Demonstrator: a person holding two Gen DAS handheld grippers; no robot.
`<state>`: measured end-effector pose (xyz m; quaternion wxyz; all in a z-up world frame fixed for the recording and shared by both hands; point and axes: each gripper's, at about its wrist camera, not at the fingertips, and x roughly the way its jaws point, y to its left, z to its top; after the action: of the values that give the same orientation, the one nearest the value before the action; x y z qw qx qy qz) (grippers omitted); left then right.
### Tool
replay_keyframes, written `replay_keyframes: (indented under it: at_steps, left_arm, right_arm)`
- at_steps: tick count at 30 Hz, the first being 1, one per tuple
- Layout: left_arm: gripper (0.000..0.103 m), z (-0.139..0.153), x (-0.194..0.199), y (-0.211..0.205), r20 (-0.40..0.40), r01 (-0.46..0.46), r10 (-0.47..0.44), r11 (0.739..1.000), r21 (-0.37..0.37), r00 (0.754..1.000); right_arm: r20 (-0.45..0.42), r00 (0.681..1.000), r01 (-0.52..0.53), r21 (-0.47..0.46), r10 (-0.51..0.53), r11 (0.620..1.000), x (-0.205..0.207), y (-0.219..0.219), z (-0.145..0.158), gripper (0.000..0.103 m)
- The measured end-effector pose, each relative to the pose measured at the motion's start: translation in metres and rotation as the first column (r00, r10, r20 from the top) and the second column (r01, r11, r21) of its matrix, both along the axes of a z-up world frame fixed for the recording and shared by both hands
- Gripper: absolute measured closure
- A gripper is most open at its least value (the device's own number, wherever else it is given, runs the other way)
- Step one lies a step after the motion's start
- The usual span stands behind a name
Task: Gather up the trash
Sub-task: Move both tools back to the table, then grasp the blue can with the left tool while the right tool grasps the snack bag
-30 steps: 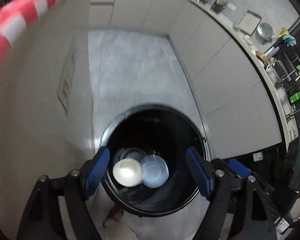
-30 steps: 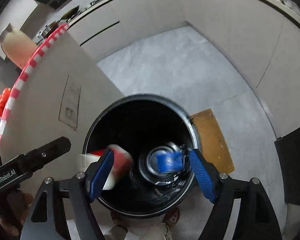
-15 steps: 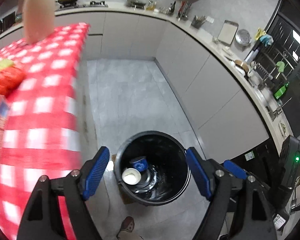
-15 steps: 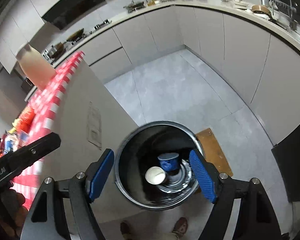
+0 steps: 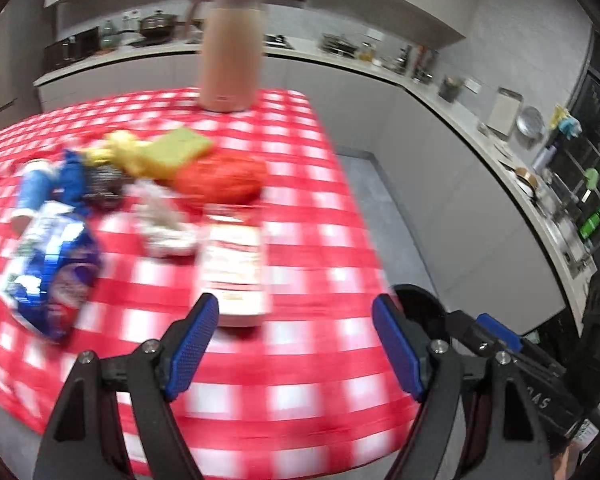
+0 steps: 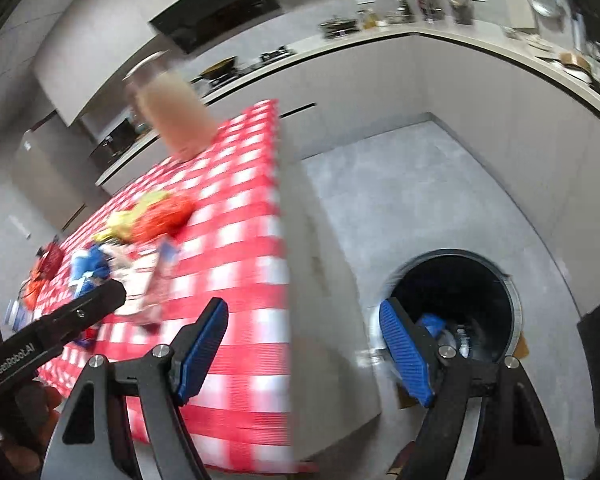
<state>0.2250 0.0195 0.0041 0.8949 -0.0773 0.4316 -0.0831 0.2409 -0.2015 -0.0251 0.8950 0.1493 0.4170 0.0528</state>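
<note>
My left gripper [image 5: 294, 346] is open and empty above the red checked table [image 5: 300, 360]. Blurred trash lies ahead of it: a red-and-white carton [image 5: 234, 270], a blue wrapper [image 5: 54, 276], crumpled white paper [image 5: 160, 220], a red bag [image 5: 220, 178], a yellow packet [image 5: 176, 150] and a blue cup [image 5: 34, 192]. My right gripper [image 6: 304, 350] is open and empty, over the table's edge. The black trash bin [image 6: 500, 276] stands on the floor to its right, with a blue cup [image 6: 432, 324] inside. The left gripper's body [image 6: 52, 332] shows in the right wrist view.
A tall beige thermos jug [image 5: 230, 46] stands at the table's far edge. Grey kitchen cabinets and a cluttered counter [image 5: 480, 128] run along the far and right walls. Grey tiled floor [image 6: 412, 196] lies between table and cabinets. The bin's rim [image 5: 420, 300] shows beside the table.
Both grippers have lifted up and away from over the bin and swung left toward the table. The cups dropped stay in the bin. Both grippers stay open.
</note>
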Motion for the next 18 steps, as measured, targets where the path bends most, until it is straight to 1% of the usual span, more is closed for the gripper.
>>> replay_keyframes:
  at_steps: [4, 9, 15, 18]
  left_arm:
    - [0.023, 0.000, -0.003, 0.048, 0.017, -0.049, 0.049, 0.999, 0.023, 0.999]
    - [0.023, -0.005, -0.006, 0.087, 0.028, -0.076, 0.075, 0.995, 0.057, 0.997]
    - [0.023, -0.014, -0.002, 0.126, 0.042, -0.082, 0.079, 0.994, 0.079, 0.996]
    - [0.023, -0.019, 0.003, 0.137, 0.036, -0.074, 0.071, 0.993, 0.091, 0.997]
  right_arm:
    - [0.017, 0.999, -0.047, -0.009, 0.047, 0.999, 0.005, 0.050, 0.005, 0.023]
    - [0.020, 0.996, -0.092, -0.030, 0.092, 0.995, 0.013, 0.104, 0.003, 0.023]
    - [0.009, 0.993, -0.118, -0.040, 0.118, 0.992, 0.018, 0.142, -0.003, 0.023]
    - [0.008, 0.993, -0.120, -0.050, 0.121, 0.991, 0.020, 0.154, -0.006, 0.023]
